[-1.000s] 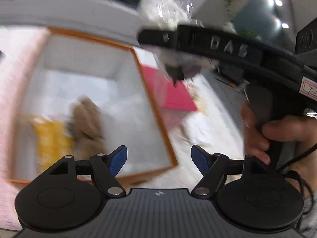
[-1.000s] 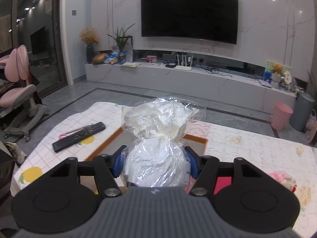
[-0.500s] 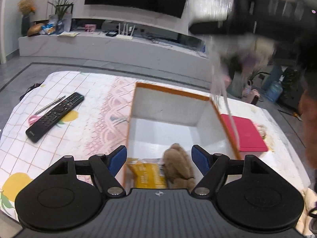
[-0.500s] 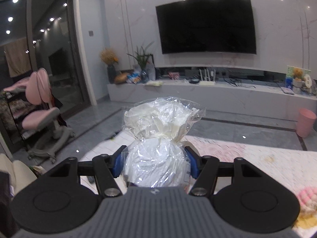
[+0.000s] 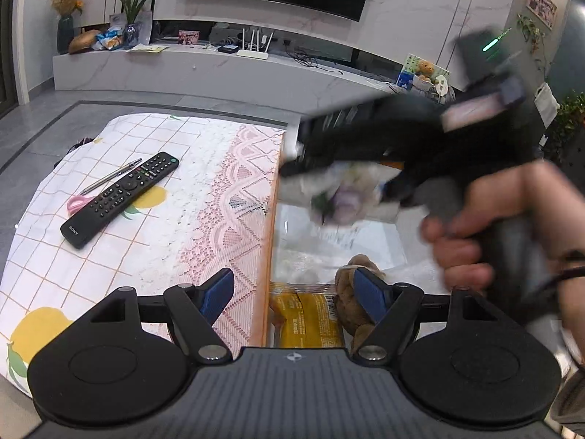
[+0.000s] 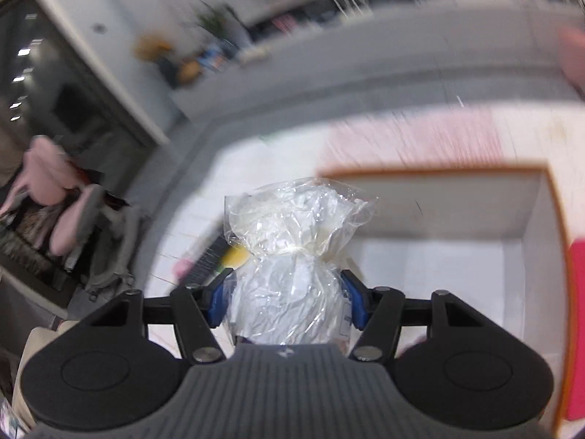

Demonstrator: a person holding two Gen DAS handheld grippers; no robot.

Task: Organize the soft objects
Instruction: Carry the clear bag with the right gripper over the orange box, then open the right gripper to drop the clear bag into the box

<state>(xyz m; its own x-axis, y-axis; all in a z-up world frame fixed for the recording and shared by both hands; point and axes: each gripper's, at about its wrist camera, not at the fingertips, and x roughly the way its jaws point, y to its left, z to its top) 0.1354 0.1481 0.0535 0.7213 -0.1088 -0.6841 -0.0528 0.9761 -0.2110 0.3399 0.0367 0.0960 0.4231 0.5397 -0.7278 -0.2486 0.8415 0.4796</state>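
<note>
My right gripper (image 6: 287, 300) is shut on a clear plastic bag of white soft stuff (image 6: 292, 256) and holds it above the near left corner of an orange-rimmed white box (image 6: 475, 216). In the left wrist view the right gripper (image 5: 365, 168) is blurred over the box (image 5: 272, 219) with the bag (image 5: 336, 197) hanging under it. My left gripper (image 5: 294, 296) is open and empty at the box's near left edge. A brown plush toy (image 5: 351, 292) and a yellow packet (image 5: 307, 314) lie inside the box.
A black remote (image 5: 120, 197), a pen (image 5: 109, 181) and pink scissors (image 5: 78, 203) lie on the tablecloth left of the box. A pink flat object (image 6: 577, 329) lies right of the box. A TV shelf runs along the far wall.
My right gripper has tipped down from facing the room toward the box, still holding the bag. My left gripper has shifted slightly left of the box and stays open.
</note>
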